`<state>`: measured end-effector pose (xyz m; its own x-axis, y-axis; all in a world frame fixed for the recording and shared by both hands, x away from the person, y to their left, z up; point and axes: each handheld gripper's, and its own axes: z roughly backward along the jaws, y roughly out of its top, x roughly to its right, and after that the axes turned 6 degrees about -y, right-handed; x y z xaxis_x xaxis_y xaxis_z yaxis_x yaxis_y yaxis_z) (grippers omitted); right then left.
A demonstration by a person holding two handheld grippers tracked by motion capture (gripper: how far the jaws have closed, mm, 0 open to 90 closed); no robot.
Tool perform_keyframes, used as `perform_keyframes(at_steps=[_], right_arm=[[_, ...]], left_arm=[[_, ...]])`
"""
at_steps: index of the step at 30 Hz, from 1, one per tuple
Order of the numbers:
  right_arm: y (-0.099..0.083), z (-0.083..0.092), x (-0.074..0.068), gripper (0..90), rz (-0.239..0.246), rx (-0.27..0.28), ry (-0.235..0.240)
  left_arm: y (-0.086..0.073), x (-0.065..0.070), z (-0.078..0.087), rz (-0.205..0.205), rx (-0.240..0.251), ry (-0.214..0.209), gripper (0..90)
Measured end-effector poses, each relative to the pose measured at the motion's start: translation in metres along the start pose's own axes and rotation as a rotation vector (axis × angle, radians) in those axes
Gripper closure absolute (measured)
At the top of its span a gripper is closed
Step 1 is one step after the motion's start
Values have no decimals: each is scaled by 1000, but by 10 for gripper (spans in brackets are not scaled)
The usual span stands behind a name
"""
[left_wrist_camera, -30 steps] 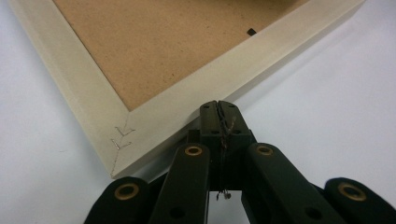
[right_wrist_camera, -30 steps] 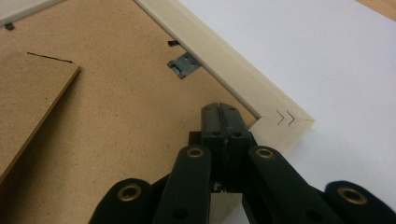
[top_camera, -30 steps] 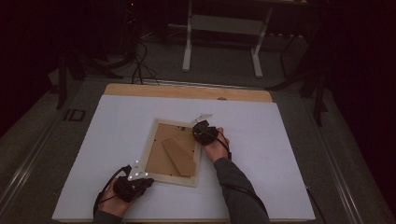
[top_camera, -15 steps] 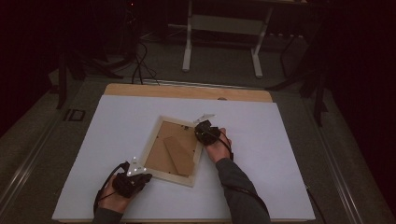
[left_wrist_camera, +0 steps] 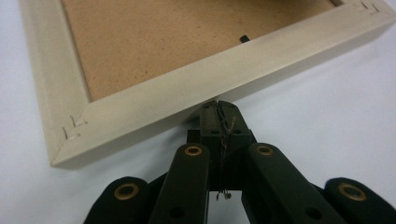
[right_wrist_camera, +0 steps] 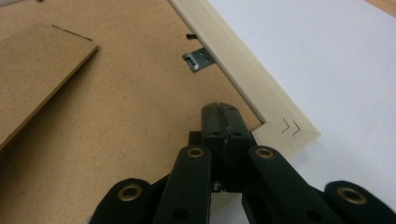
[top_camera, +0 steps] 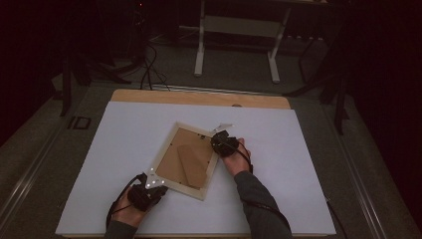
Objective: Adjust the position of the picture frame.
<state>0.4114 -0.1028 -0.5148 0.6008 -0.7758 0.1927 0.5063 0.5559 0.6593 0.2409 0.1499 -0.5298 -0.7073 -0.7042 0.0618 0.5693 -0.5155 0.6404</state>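
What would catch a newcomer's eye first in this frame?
A pale wooden picture frame lies face down, turned askew, in the middle of the white table, its brown backing board up. The shut left gripper meets its near corner and the shut right gripper sits over its far right corner.

The frame [top_camera: 185, 160] turned a little on the white sheet [top_camera: 298, 164] between the earlier pictures and now: its near corner swung toward the near edge of the table, and its far corner shifted slightly with it. The left gripper [top_camera: 147, 191], jaws closed against the frame's near rail, slid a short way toward the person. The right gripper [top_camera: 222, 143], jaws closed at the frame's far right corner, drifted slightly to the right with that corner.
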Motion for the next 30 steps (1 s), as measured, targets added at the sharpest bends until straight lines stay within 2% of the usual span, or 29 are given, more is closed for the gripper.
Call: perform_keyframes(at_steps=[6,10,14,17,21,25,30], right_arm=[[-5,3,6,900,-17,2,3],[-10,7,12,900,-31,-5,15],[-14,10,14,900,-35,-10,10],[-16,12,14,900,-37,-14,15],[-22,18,14,900,-31,-15,9],[-27,23,15,900,-23,-22,14],[-35,29,19,900,-42,-22,27]], left_arm=[[5,-6,-4,18,2,41,900],[8,-11,-7,46,17,57,900],[10,-9,-9,41,17,86,900],[11,-7,-10,42,17,79,900],[12,-10,-11,70,29,67,900],[13,-9,-12,72,35,82,900],[16,-10,-15,83,33,81,900]])
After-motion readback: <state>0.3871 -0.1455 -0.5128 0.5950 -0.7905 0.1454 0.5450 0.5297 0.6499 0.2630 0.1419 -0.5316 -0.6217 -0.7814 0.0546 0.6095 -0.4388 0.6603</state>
